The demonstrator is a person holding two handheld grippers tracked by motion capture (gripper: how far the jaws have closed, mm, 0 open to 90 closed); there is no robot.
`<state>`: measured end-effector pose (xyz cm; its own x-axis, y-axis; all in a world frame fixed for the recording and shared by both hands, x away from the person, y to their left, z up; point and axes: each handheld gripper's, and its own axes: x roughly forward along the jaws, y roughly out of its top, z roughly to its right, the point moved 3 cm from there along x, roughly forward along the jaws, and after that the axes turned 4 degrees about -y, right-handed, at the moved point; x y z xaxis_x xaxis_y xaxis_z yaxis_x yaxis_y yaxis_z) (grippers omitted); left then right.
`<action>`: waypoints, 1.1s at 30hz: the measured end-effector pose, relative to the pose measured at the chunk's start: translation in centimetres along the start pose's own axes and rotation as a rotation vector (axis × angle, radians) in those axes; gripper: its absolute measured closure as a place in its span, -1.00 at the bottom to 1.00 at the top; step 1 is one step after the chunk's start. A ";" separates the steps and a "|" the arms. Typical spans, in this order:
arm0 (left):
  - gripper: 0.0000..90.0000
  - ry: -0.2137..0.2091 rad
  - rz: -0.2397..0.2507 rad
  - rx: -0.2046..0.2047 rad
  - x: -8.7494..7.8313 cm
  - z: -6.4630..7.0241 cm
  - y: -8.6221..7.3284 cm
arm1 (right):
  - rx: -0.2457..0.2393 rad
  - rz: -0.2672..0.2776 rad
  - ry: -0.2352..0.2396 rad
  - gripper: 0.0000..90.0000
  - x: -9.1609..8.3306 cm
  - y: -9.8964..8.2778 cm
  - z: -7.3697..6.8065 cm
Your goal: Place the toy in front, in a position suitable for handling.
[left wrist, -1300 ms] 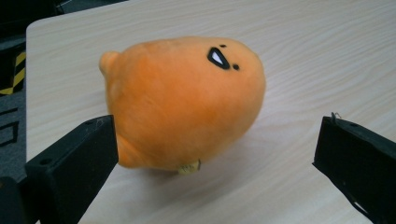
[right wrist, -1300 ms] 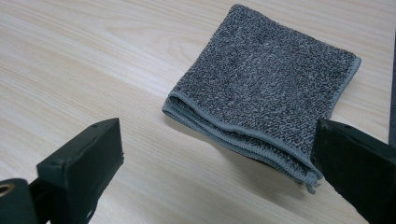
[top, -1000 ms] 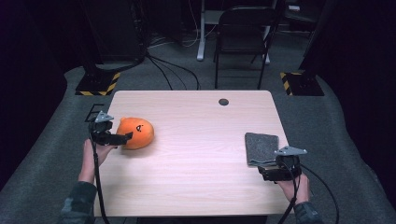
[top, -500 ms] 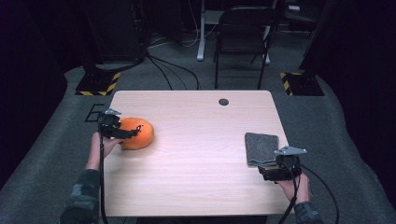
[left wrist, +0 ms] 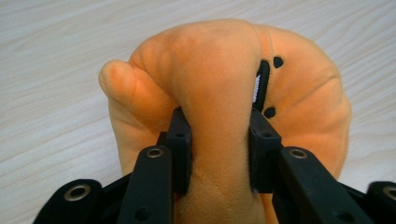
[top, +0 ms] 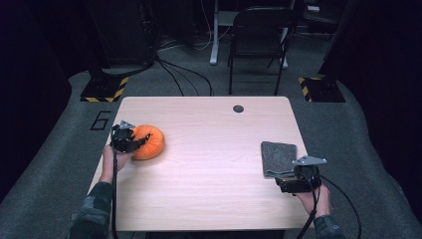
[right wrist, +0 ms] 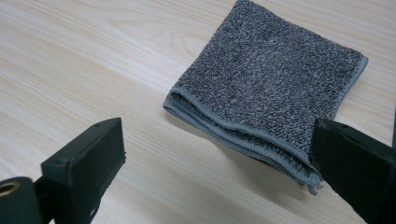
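At table's left edge (top: 209, 199): orange plush toy (top: 149, 142), one soft fold pinched as left gripper (left wrist: 219, 140) just closed; a lift risked slippage. Right gripper (right wrist: 215, 154) gaped wide, empty, before grey folded cloth (right wrist: 275, 88).

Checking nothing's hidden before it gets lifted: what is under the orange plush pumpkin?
The orange plush pumpkin sits directly on the wooden table, pinched by the left gripper. The tabletop around it is bare; the patch beneath its body is covered.
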<state>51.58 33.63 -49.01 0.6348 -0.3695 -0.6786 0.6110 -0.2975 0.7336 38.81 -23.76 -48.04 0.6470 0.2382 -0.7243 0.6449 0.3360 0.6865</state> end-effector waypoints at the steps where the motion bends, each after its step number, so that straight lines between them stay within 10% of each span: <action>1: 0.55 -0.009 0.027 -0.017 -0.4 0.1 0.0 | 0.000 0.003 -0.002 -0.92 0.0 0.0 0.1; 14: 0.57 -0.059 0.218 -0.031 -6.2 2.3 2.3 | 0.010 0.007 -0.010 -0.91 -0.2 0.1 0.5; 33: 0.52 -0.163 0.282 0.029 -10.9 11.9 6.7 | 0.013 0.017 -0.031 -0.91 -0.4 0.1 0.9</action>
<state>43.13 25.22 -36.27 0.6916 -0.5764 -0.4352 0.4067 -0.1871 0.8942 38.91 -24.63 -47.63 0.6703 0.2150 -0.7103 0.6388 0.3199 0.6997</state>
